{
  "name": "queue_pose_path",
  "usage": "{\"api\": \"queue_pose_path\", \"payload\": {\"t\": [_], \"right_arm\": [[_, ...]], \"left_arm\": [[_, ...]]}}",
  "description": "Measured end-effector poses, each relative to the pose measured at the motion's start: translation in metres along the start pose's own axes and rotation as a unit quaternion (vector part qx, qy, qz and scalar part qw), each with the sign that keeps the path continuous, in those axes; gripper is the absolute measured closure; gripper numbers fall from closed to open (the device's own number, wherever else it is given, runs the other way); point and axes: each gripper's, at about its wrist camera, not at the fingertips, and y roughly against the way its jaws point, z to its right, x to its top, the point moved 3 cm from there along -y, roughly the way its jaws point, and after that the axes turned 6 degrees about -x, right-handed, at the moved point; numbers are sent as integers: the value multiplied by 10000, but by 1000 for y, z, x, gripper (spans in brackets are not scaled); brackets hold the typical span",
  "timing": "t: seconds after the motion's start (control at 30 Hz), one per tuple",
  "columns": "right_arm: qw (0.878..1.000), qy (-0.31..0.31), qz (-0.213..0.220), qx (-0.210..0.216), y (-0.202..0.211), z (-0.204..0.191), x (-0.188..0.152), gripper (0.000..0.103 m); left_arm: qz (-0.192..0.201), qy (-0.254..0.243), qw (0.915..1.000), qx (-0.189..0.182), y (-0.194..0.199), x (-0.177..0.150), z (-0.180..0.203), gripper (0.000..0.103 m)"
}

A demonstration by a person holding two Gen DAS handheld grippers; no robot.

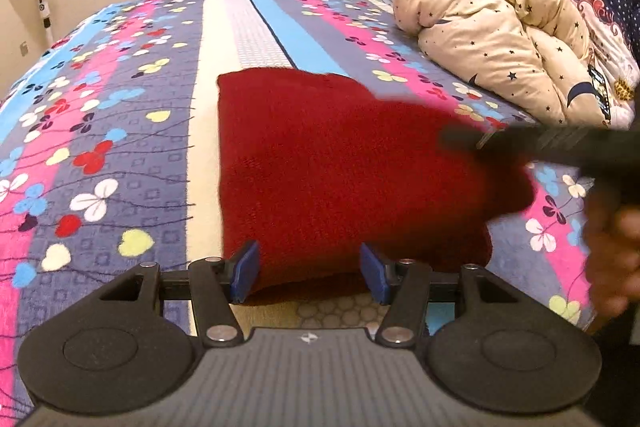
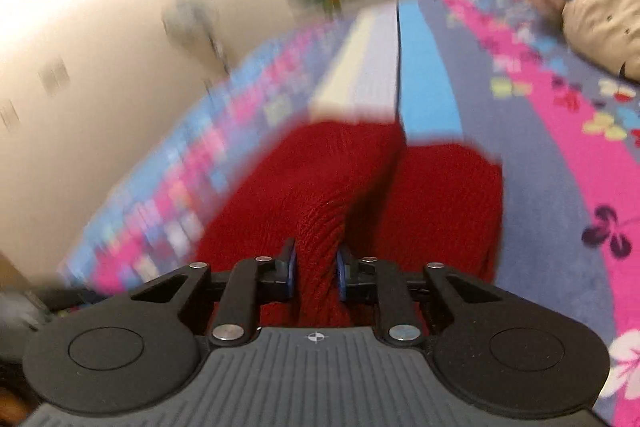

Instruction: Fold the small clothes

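Red knitted garment [image 1: 340, 167] laid on the flowered bedsheet [image 1: 100, 131], near the bed's front edge, straight ahead at twelve o'clock of the left gripper [image 1: 310, 273]. Left jaws spread wide, pads clear of the knit, nothing pinched; near hem seen between them but not pressed. Right gripper [image 2: 316, 273], entering the left wrist view as a dark blur at three o'clock, jaws drawn close together and pinching a raised ridge of the red knit; cloth lifted off the sheet at that point, as shown in the right wrist view. Left side of the garment at nine o'clock straight and flat. Right side at three to four o'clock bunched and lifted. Star-printed quilt [image 1: 500, 39] heaped at two o'clock, well apart from the work.

Progress, as judged: roughly midway. Garment apparently already doubled into a compact block on one side; the right-hand portion still to be carried over and laid flat. Remaining, as judged: completing that fold, smoothing, and perhaps one further halving. Exact garment type not discernible.
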Motion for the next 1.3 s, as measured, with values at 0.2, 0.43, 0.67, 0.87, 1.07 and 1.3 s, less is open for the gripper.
{"api": "queue_pose_path", "payload": {"t": [0.2,0.43,0.67,0.87,1.07,1.3], "right_arm": [[9993,-276,206,-157,31,27,2,84],[9885,108,-1208,-906,-13,34,-32,82],[9880,-234,-1230,-904,-11,41,-31,57],[9908,-710,-591,-991,-6,46,-15,21],[9839,-1165,-809,-1088,-33,59,-12,13],[9749,-1570,-1146,-1088,-60,66,-18,5]], "left_arm": [[11,10,10000,-51,1,-2,7,42],[127,98,9999,-57,-2,11,3,42],[-1042,-76,9945,9,-65,-5,-24,45],[-810,189,9959,-351,-48,23,-42,31],[-167,604,9971,-439,-51,77,-67,5],[-759,1610,9799,-897,-124,99,-106,1]]}}
